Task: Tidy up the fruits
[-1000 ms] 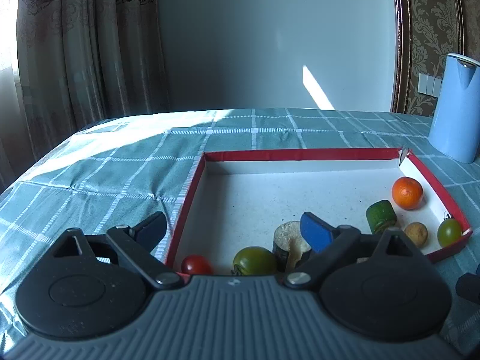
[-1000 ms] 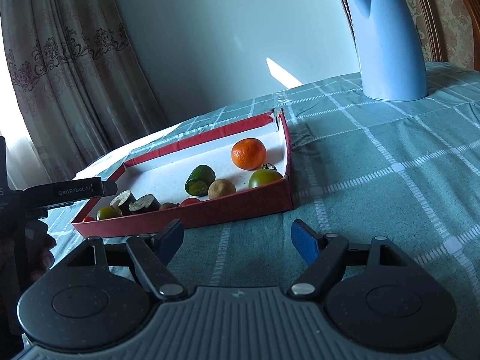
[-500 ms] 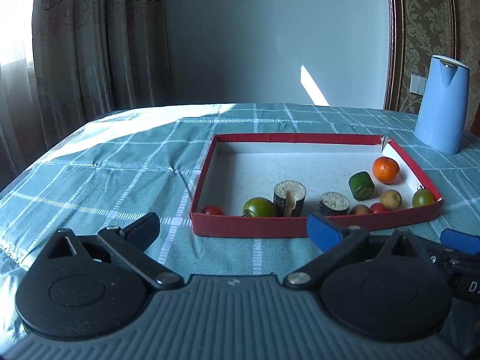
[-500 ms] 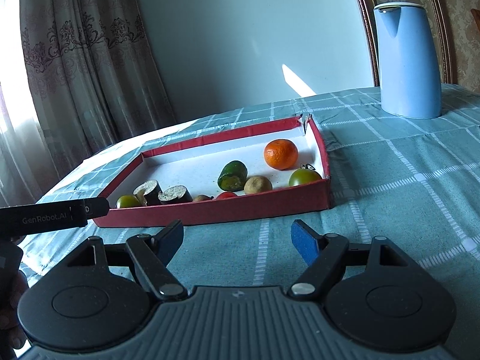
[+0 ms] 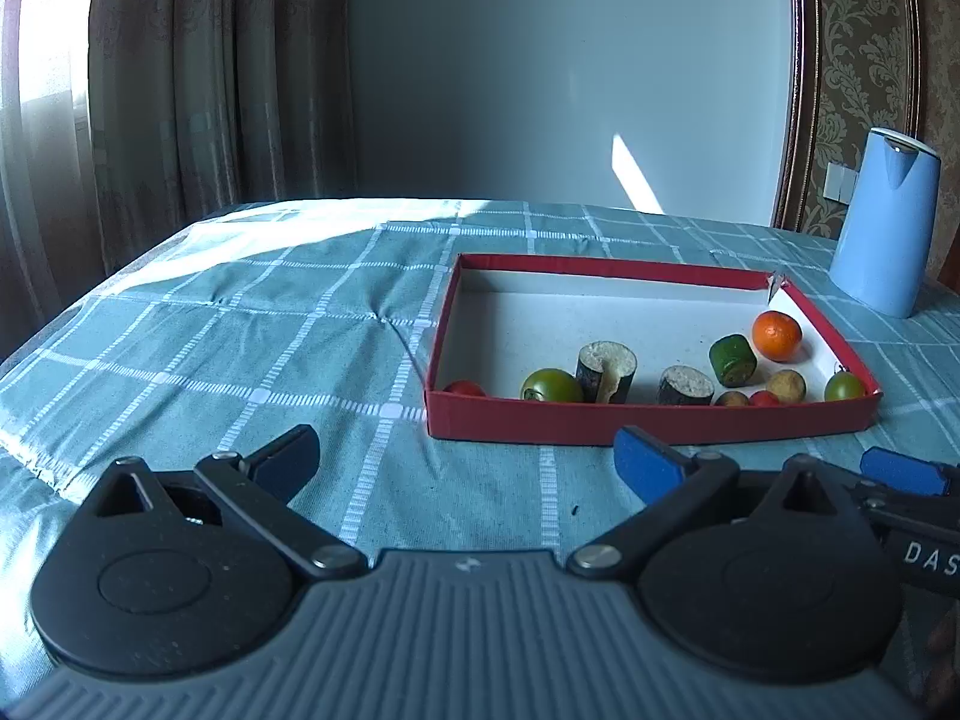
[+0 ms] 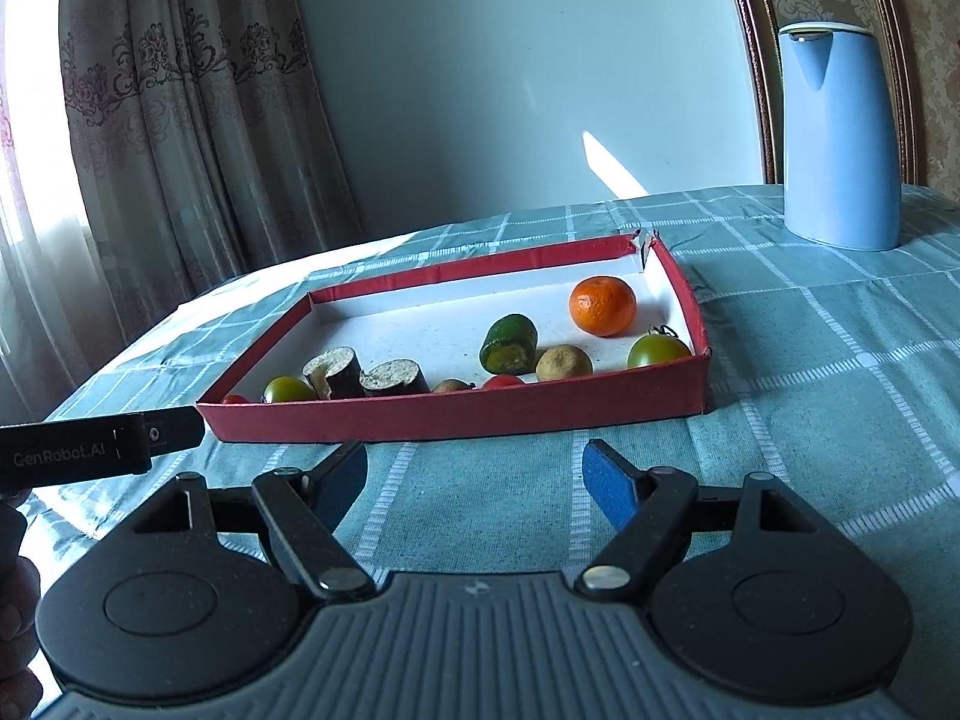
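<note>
Teal checked tablecloth (image 5: 252, 360) bearing a shallow red cardboard tray (image 5: 648, 417) with white floor.

Left gripper (image 5: 465, 456) and right gripper (image 6: 474, 468) are hovering just before the tray's near wall, jaws spread, holding nothing; the round orange mandarin (image 6: 602, 306) is lying in the tray's far right corner, tomatoes and cut pieces lining its near wall.
</note>
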Available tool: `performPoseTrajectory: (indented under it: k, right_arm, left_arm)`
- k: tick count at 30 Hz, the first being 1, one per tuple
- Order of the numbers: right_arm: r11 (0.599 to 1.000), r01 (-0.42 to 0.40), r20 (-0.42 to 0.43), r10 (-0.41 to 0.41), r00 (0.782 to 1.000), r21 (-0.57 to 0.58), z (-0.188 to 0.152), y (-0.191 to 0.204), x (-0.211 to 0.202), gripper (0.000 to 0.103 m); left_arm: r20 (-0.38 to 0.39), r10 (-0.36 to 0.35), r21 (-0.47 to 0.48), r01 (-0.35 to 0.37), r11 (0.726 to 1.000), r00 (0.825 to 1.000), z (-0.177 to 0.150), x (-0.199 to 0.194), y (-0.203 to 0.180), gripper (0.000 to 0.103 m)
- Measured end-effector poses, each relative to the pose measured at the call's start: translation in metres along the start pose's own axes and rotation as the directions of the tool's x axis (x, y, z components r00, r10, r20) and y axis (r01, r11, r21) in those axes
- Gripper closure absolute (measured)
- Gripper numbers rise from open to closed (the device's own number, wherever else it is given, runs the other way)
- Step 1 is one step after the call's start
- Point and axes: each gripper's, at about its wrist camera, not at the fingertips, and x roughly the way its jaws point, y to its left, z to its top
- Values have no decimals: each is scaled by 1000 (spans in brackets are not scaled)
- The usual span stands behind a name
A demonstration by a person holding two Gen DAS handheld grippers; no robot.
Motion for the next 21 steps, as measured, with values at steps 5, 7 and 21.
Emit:
performPoseTrajectory:
  k: [5, 7, 21]
  right_arm:
    - [1000, -4, -2, 3, 1000, -14, -1, 6, -1, 24]
    - [1000, -3, -3, 3, 1000, -16, -2, 8, -1, 24]
    - [1000, -3, 1, 3, 1000, -26, -4, 13, -3, 24]
  left_arm:
    - [-9, 10, -11, -10, 1000, 1000, -3, 1, 3, 0]
    - [-5, 21, -12, -21, 1000, 1000, -4, 0, 4, 0]
    - [22, 72, 10, -72, 997, 997, -12, -2, 3, 0]
